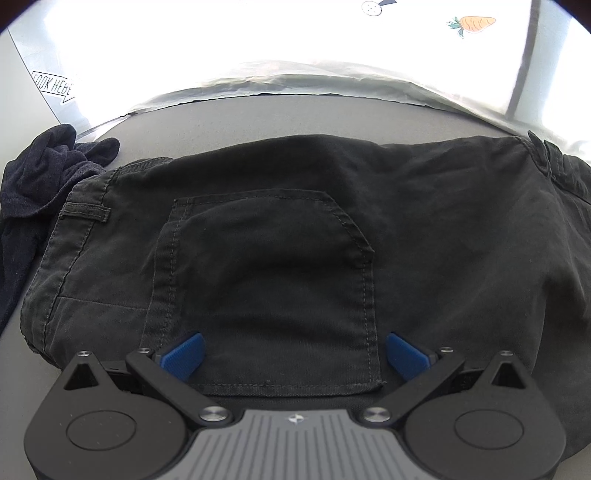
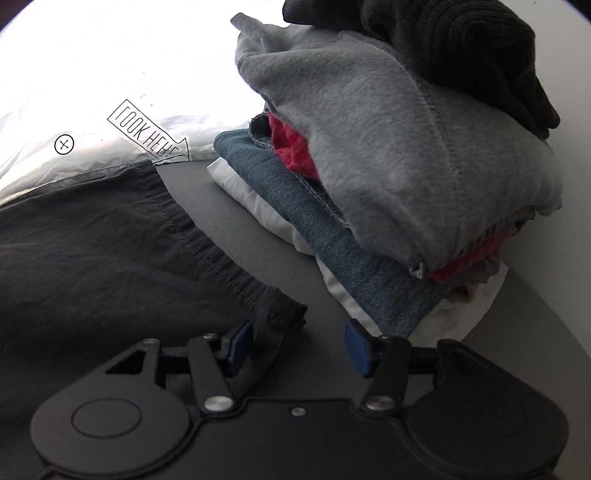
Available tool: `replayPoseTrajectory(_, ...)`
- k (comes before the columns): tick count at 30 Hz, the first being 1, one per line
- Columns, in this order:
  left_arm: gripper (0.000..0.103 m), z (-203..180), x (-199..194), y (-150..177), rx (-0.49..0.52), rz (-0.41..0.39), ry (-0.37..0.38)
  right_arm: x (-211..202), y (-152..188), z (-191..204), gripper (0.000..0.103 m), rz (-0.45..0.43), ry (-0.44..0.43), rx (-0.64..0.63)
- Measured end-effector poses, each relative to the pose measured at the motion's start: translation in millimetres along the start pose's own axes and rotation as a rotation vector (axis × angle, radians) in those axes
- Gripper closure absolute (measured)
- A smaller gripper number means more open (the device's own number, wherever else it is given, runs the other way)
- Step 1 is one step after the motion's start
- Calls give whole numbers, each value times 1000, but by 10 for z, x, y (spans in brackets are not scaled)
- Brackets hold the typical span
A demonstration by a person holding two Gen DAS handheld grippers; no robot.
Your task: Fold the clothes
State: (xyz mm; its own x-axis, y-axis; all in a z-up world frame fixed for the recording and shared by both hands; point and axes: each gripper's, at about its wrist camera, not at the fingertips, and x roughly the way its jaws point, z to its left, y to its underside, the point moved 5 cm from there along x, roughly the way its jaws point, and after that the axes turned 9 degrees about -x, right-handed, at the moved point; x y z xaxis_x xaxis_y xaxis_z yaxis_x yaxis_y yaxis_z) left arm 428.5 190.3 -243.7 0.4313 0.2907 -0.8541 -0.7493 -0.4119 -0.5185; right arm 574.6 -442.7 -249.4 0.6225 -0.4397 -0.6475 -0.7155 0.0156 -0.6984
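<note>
Grey tabletop (image 1: 258, 114) carries black trousers (image 1: 295, 221) spread flat, long axis running left to right. Left gripper (image 1: 294, 354) hovers over the back pocket (image 1: 266, 280), jaws wide, holding nothing. Right gripper (image 2: 299, 345) stands half open at the hem corner (image 2: 284, 314), cloth between its jaws, unpinched. Folded stack (image 2: 369, 184) lies just beyond, to its right.

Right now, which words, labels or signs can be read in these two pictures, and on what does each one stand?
"LOOK HERE": in an arrow-shaped outline on the white sheet, printed mirrored; it shows partly in the left wrist view too.
Circled cross: a sign on the same sheet, no letters.
Carrot drawing: a picture, no text.
Small emblem on the left gripper: unreadable.
</note>
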Motion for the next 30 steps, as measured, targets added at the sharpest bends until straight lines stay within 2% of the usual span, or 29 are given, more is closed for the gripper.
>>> replayPoseTrajectory(4,0,58,-57,22,-6,-8,16,-364,195,106,20,-6,-70,15)
replayPoseTrajectory(7,0,162,-152,70,-23,-24,44,-657,388,308,9,-5,-105,-30)
replayPoseTrajectory(10,0,373,-264,124,-98,-39,81,-940,596,534,2,9,-163,-53)
replayPoseTrajectory(13,0,693,-392,181,-226,-59,86,-1205,799,841,1,32,-222,-66)
replayPoseTrajectory(18,1,1378,-461,351,-565,-46,225,-1685,1060,1380,0,48,-333,-139)
replayPoseTrajectory(20,4,1584,-429,410,-654,-42,248,-1828,1113,1585,0,37,-376,-182)
replayPoseTrajectory(22,9,1711,-383,415,-698,-38,262,-1950,1154,1768,0,20,-417,-211)
replayPoseTrajectory(25,17,1775,-324,340,-711,-42,311,-2069,1177,1966,0,7,-438,-258)
replayPoseTrajectory(30,17,1793,-168,239,-735,-39,366,-2283,1118,2092,0,-21,-454,-262)
